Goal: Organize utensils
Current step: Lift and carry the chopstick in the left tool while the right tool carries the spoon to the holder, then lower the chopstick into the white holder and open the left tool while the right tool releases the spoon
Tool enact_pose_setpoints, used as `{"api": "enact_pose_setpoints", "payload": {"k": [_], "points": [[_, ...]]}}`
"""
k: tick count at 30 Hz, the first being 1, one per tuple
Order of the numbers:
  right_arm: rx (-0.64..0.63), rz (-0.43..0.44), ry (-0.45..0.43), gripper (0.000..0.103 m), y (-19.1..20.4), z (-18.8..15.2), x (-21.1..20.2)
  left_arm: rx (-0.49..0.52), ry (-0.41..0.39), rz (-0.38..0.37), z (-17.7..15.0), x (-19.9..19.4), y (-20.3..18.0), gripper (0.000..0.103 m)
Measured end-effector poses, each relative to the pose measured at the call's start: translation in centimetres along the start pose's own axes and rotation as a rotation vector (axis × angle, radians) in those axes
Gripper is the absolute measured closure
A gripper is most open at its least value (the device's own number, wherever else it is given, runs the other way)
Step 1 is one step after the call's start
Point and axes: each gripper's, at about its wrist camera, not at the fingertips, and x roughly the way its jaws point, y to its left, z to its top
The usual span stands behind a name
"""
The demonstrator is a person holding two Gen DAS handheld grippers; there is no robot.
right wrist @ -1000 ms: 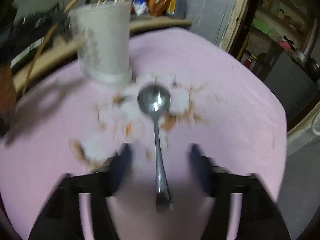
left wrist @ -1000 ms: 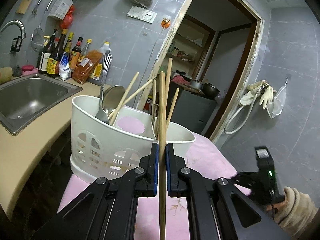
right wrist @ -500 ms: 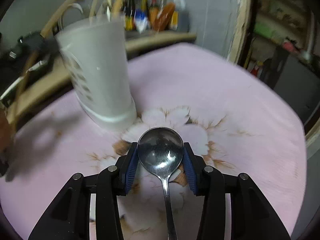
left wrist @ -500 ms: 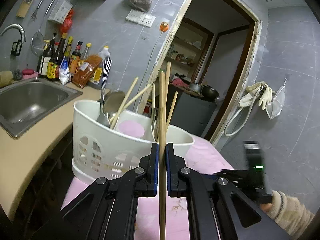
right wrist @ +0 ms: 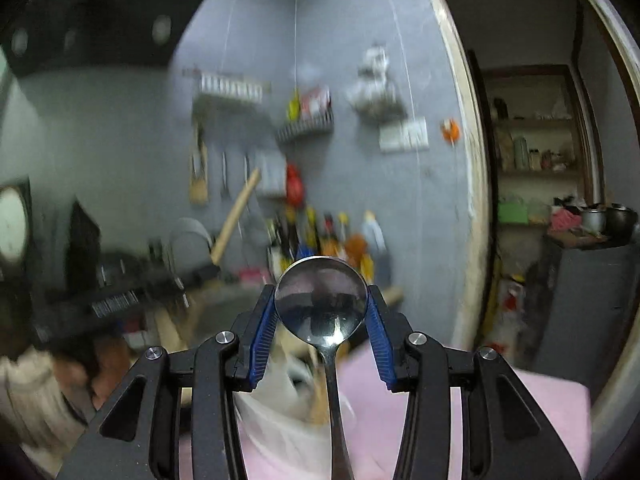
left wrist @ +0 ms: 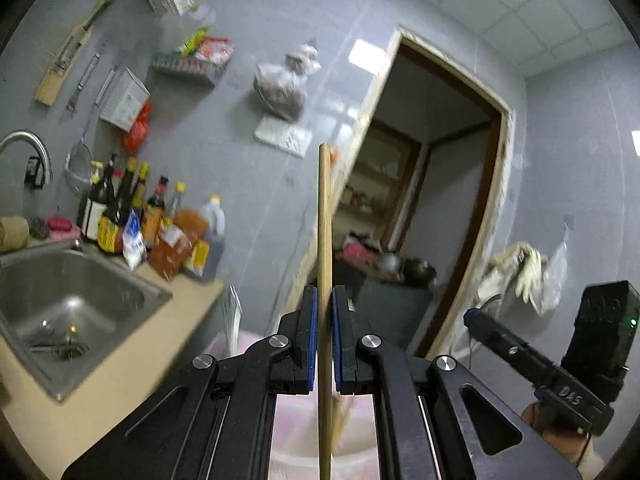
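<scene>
My left gripper (left wrist: 324, 312) is shut on a wooden chopstick (left wrist: 324, 240) that stands upright, its top end high against the grey wall. My right gripper (right wrist: 321, 300) is shut on a metal spoon (right wrist: 321, 300), bowl up between the blue pads, handle hanging down. The white utensil holder (right wrist: 280, 420) is a blur low behind the spoon in the right wrist view; in the left wrist view only its pale rim (left wrist: 352, 452) shows under the fingers. The right gripper (left wrist: 540, 368) shows at the lower right of the left wrist view.
A steel sink (left wrist: 68, 300) and sauce bottles (left wrist: 132, 216) sit on the counter at left. The pink tablecloth (right wrist: 460, 420) lies below. A doorway (left wrist: 432, 220) opens at the right. Utensils and racks hang on the wall (left wrist: 120, 96).
Both grippers have risen and tilted up. The right gripper shut on the spoon and lifted it off the cloth. The holder dropped from mid-frame to the bottom edge in the left wrist view.
</scene>
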Motion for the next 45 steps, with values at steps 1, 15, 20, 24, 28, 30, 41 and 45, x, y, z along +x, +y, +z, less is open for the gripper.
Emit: {"api": "enact_pose_setpoints", "payload": {"k": [1, 15, 20, 24, 28, 30, 41, 45], "points": [[0.020, 0.014, -0.043, 0.063, 0.1, 0.5, 0.7, -0.006, -0.015, 0.011, 0.4, 0.3, 0.5, 0.098], [0.090, -0.048, -0.235, 0.062, 0.4, -3.3, 5.6, -0.122, -0.098, 0.194, -1.4, 3.8, 6.6, 0.098], [0.074, -0.087, -0.245, 0.062, 0.0, -4.7, 5.8, -0.118, -0.122, 0.256, -3.5, 3.9, 6.6, 0.098], [0.074, -0.113, -0.234, 0.062, -0.5, -5.9, 6.1, -0.087, -0.125, 0.292, -4.8, 4.2, 6.1, 0.098], [0.093, -0.126, -0.215, 0.062, -1.2, -6.5, 6.3, -0.027, -0.116, 0.305, -6.2, 4.4, 5.1, 0.098], [0.096, -0.128, -0.205, 0.062, -1.4, -6.8, 6.2, -0.001, -0.097, 0.302, -6.9, 4.3, 4.7, 0.098], [0.086, -0.138, -0.109, 0.060, -1.2, -8.4, 5.9, 0.122, 0.042, 0.264, -10.0, 4.1, 2.4, 0.098], [0.082, -0.137, -0.090, 0.060, -1.1, -8.7, 5.4, 0.118, 0.090, 0.244, -10.4, 4.2, 2.4, 0.098]]}}
